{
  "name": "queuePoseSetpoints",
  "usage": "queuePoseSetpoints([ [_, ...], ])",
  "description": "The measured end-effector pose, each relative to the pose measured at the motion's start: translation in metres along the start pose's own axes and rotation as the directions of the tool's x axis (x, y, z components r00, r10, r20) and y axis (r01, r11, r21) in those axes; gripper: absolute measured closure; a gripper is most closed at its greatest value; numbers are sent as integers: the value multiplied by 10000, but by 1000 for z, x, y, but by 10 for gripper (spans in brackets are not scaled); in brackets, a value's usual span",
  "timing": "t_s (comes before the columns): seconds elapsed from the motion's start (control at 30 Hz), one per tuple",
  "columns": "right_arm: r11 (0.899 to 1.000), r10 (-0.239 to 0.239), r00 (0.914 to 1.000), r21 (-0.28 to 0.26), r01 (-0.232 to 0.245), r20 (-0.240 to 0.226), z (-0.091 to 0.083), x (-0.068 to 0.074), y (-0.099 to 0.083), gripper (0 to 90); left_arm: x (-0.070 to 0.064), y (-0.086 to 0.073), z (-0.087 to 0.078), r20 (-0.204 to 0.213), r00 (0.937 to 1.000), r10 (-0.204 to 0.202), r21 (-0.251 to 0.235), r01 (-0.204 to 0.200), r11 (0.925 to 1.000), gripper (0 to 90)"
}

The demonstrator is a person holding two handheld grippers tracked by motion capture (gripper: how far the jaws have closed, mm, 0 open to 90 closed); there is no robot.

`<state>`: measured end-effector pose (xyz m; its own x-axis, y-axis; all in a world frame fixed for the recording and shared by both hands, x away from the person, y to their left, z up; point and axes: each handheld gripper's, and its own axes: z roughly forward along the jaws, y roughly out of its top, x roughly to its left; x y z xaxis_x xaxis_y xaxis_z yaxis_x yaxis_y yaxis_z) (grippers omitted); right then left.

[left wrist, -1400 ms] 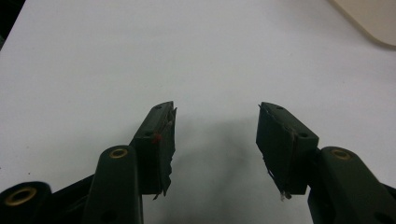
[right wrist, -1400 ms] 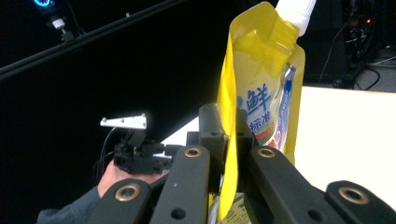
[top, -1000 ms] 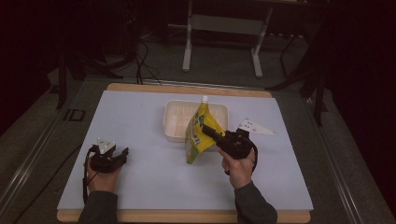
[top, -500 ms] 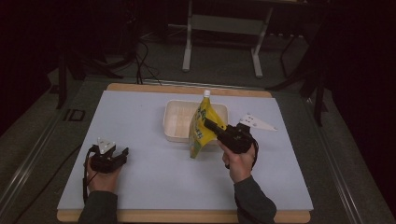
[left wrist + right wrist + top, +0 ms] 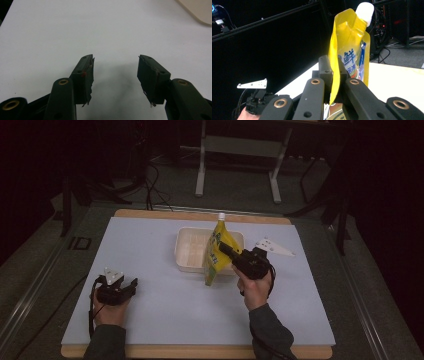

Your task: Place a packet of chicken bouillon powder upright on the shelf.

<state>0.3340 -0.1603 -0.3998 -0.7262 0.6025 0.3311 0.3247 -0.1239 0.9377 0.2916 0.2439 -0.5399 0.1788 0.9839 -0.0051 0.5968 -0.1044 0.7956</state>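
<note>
- High view: white mat (image 5: 150, 250) covers the wooden table (image 5: 200, 352). The right gripper (image 5: 226, 251) holds a yellow spouted pouch (image 5: 216, 251) upright, white cap at the top, over the near right edge of a shallow cream tray (image 5: 190, 251) near the middle of the mat. The pouch's lower end hangs past the tray's front rim; whether it touches the mat I cannot tell. The visible part of the tray is bare. The left gripper (image 5: 131, 285) rests on the mat near the front left, well apart from tray and pouch.
- Left gripper view: here the spread of the left gripper (image 5: 115, 68) is plain, which the high view leaves unclear: its jaws stand wide apart with bare mat between them. Worn pads (image 5: 88, 75) line the inner faces. A corner of the tray (image 5: 200, 10) shows at the upper right.
- Right gripper view: the right gripper (image 5: 333, 72) is clamped on the pouch (image 5: 350, 50) along its side seam, about midway down. This view shows the printed blue characters and the white cap (image 5: 365, 11). The left gripper (image 5: 258, 98), with its grey plate, sits far off at the lower left.
</note>
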Motion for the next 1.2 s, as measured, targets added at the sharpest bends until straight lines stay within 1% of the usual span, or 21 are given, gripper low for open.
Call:
queuePoseSetpoints([
  [0.1, 10000, -28, 10000, -51, 28, 8, 2, -1, 1, 895, 0, 0, 0, -5, 10000, -6, -10, 6, 10000, 464],
  [0.37, 9998, 97, 9999, -154, -96, 50, 6, -4, 3, 895, 0, 0, 0, 9, 10000, -9, 2, 9, 10000, 464],
  [0.57, 9998, 54, 9999, -169, -53, 95, 9, -6, 3, 895, 0, 0, 0, 3, 10000, -30, -21, 30, 10000, 464],
  [0.73, 9998, 45, 9998, -179, -41, 211, 12, -9, 3, 895, 0, 0, 0, -6, 10000, -22, -14, 22, 10000, 463],
  [0.9, 9997, 147, 9994, -215, -141, 301, 16, -13, 4, 895, 0, 0, 0, -2, 10000, -29, -19, 29, 10000, 463],
  [1.2, 9994, 193, 9990, -305, -181, 410, 22, -15, 5, 895, 0, 0, 0, 19, 10000, -7, 13, 7, 10000, 463],
])
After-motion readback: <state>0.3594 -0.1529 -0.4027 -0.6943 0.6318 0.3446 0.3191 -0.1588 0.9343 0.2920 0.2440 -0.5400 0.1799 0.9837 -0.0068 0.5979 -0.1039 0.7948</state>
